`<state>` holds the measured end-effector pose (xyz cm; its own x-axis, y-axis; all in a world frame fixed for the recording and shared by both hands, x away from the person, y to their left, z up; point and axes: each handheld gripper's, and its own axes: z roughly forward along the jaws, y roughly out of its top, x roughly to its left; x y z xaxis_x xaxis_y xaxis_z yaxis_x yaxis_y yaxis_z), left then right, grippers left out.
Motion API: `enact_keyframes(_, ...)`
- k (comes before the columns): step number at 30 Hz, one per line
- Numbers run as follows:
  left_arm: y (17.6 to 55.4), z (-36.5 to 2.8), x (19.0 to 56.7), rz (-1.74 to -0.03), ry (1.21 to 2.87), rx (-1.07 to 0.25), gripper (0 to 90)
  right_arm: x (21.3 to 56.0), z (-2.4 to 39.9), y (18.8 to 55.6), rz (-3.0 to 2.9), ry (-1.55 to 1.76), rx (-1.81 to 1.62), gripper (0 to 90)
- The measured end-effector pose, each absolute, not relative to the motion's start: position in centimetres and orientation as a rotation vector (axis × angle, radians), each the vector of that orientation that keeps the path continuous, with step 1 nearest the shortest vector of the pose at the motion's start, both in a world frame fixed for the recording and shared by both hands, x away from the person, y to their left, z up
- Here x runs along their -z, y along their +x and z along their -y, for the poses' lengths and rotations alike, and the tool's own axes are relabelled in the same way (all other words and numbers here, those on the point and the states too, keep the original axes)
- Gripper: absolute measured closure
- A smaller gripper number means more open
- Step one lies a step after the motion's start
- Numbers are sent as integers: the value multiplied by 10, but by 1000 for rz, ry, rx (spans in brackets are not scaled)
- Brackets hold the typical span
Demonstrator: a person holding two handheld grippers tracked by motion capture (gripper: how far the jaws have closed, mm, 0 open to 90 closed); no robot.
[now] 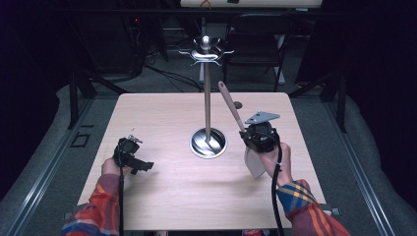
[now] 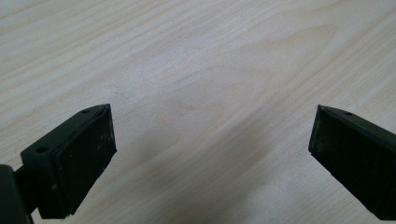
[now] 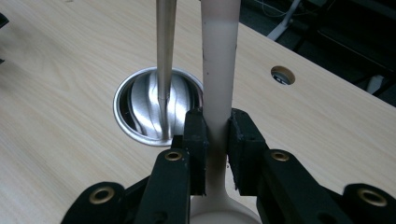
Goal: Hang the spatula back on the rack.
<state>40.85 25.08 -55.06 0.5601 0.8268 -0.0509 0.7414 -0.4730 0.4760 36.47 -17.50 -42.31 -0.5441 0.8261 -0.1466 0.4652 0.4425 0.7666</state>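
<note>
Wooden table (image 1: 162, 187); black folding chair (image 1: 255, 44) behind.

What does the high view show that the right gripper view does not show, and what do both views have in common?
High view alone: the hooked top of the metal stand, the left gripper with open jaws over the table, and the spatula's pale blade under the right hand.

Right gripper view alone: the pads pressing the spatula handle from both sides.

Both: the right gripper, the spatula, the stand's pole and round base, the table's small hole.
</note>
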Motion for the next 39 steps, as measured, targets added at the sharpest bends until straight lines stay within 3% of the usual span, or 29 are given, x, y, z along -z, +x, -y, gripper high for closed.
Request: enact_keyframes(39,409,-250,552,-1273,2357,-248,5,389,173,363,-2033,1021,-1155,787)
